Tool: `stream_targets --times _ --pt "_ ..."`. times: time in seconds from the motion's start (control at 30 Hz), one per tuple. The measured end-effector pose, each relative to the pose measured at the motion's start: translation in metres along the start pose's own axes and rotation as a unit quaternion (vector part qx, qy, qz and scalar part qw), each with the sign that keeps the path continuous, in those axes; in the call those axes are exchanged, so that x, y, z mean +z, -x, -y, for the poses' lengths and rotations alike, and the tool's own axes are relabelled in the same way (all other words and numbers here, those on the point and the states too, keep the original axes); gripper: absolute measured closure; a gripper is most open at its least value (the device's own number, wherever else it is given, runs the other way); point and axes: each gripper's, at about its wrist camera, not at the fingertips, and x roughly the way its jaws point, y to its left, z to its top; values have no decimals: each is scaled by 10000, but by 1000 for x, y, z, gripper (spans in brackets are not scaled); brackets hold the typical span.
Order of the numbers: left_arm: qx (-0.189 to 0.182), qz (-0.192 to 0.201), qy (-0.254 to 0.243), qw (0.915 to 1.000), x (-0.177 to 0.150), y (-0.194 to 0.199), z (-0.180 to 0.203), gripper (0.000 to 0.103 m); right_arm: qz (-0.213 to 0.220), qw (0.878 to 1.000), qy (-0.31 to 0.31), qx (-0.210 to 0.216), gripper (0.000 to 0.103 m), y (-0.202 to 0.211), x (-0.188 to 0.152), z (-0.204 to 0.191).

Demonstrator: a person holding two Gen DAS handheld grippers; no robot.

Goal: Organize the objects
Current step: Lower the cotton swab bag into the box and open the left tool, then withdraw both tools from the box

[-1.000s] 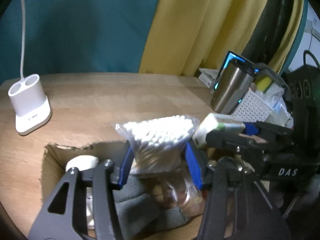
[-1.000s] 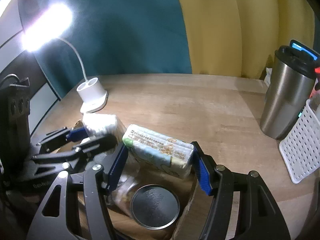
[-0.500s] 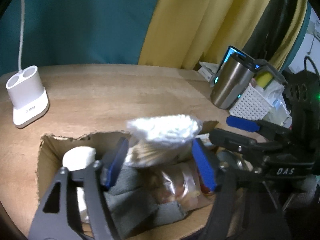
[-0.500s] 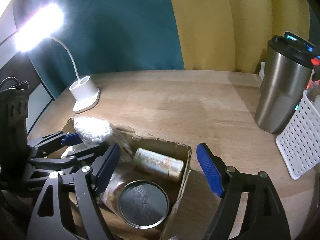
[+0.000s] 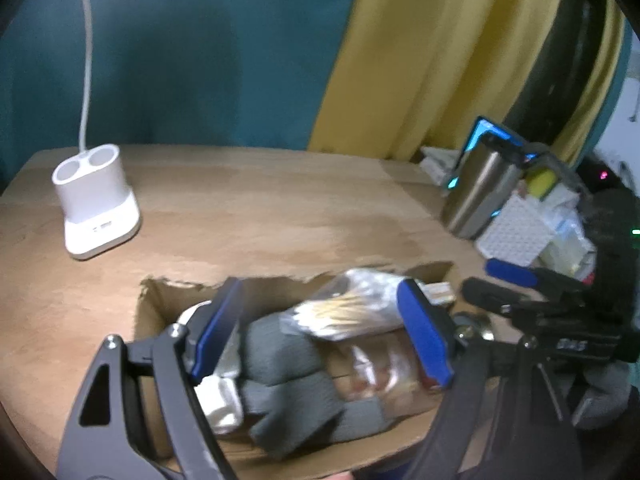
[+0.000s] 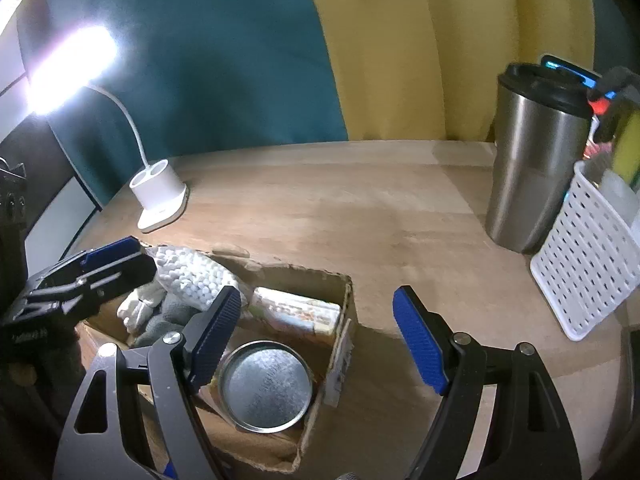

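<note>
Cardboard box point(image 6: 344, 300) on the desk point(image 6: 360, 208) now holds the cotton swabs point(image 6: 192, 276), packet point(image 6: 296, 314) and tin, both hand-held grippers, left point(image 5: 320, 332) and right point(image 6: 316, 336), gaping empty, so little looks left.

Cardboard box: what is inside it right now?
In the box: a bag of cotton swabs, a grey cloth, a white roll, a flat packet and a metal-lidded jar. Anything beneath these is covered.
</note>
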Motion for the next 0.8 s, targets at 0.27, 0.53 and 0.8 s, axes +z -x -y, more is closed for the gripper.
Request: stream_targets --times 0.27,0.53,0.8 --pt "27 -367 145 9992 0 -21 0 23 62 9999 -115 28 22 3 -3 7" --pt "-150 -608 -67 9980 0 -33 14 23 222 9993 -282 37 22 7 -7 15" --pt "-145 -468 -71 9988 2 -20 13 23 280 9993 -260 60 22 12 -10 12"
